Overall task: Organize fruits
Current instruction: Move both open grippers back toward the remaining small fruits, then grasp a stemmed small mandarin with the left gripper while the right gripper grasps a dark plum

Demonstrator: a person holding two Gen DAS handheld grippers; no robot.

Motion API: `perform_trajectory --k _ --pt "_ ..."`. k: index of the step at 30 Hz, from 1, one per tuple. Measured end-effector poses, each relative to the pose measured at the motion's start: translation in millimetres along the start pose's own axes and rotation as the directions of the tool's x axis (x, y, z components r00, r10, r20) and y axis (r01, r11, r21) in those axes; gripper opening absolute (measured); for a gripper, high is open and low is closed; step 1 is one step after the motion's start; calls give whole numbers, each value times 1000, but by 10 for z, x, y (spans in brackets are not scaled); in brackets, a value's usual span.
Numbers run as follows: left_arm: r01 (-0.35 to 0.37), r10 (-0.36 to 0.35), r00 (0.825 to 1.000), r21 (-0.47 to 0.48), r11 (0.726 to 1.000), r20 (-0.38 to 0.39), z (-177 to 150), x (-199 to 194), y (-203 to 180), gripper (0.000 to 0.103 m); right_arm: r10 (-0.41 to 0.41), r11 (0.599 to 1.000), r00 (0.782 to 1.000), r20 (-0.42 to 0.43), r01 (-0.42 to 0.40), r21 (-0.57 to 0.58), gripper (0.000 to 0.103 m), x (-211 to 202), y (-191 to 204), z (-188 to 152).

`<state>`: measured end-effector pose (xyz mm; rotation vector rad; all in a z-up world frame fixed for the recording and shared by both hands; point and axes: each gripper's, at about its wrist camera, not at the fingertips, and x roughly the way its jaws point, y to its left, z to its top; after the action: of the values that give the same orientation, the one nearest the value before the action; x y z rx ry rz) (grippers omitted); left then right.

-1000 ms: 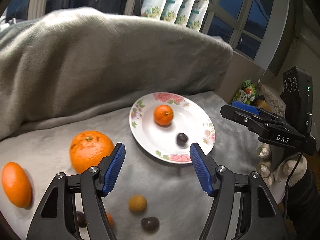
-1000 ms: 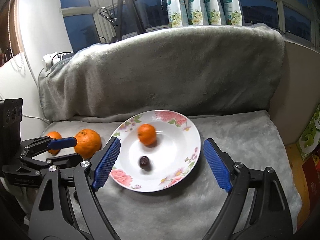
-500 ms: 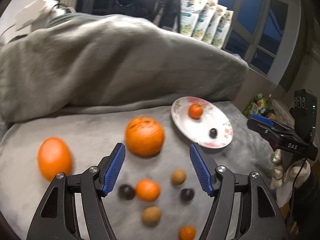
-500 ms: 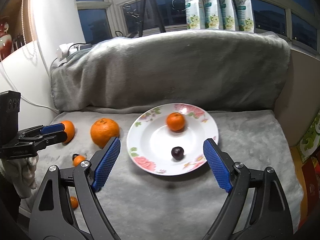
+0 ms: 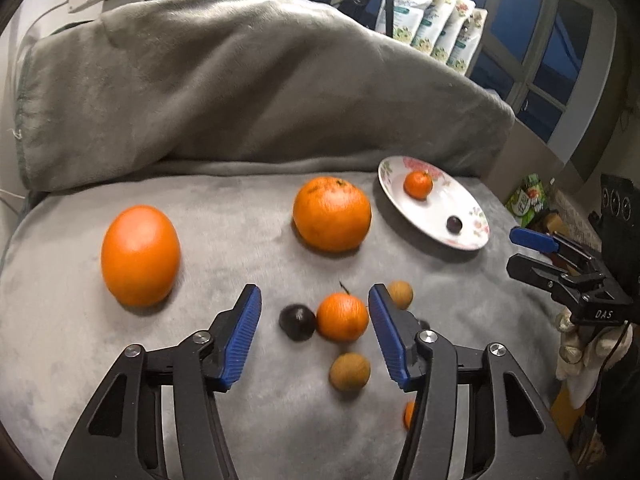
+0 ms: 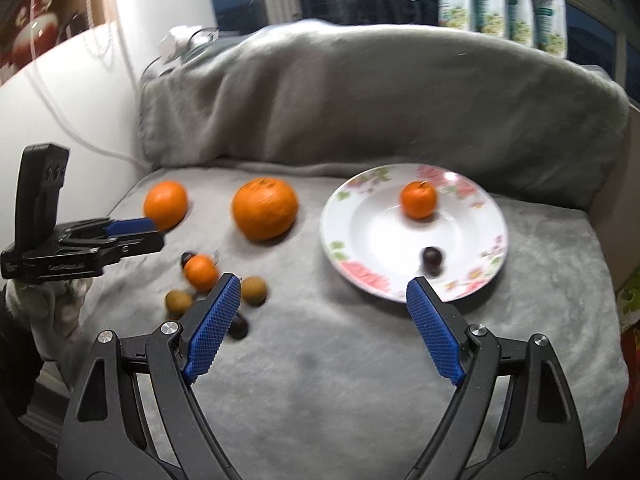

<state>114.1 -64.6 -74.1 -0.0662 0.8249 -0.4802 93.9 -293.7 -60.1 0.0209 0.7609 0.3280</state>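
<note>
Presently: plate [image 6: 414, 236] holds two fruits; seven on the blanket [image 5: 240, 216]; both claws, left [image 5: 314, 330] and right [image 6: 320, 330], gape empty.

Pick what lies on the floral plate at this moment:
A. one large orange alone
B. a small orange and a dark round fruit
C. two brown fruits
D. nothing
B: the floral plate holds a small orange towards its far side and a dark round fruit nearer the front rim.
</note>
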Motion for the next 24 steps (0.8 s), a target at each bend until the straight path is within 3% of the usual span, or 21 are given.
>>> perform_trajectory --k 8,16,24 --pt "32 -31 999 43 999 -35 -101 83 -124 41 53 997 996 -66 -57 -59 86 190 262 -141" --pt "18 -10 997 114 993 -71 -85 253 -239 39 110 990 983 -144 -121 -73 60 396 375 -234" --pt "-5 30 993 210 978 -114 -53 380 -311 39 160 981 967 -199 -178 -81 47 573 445 -273"
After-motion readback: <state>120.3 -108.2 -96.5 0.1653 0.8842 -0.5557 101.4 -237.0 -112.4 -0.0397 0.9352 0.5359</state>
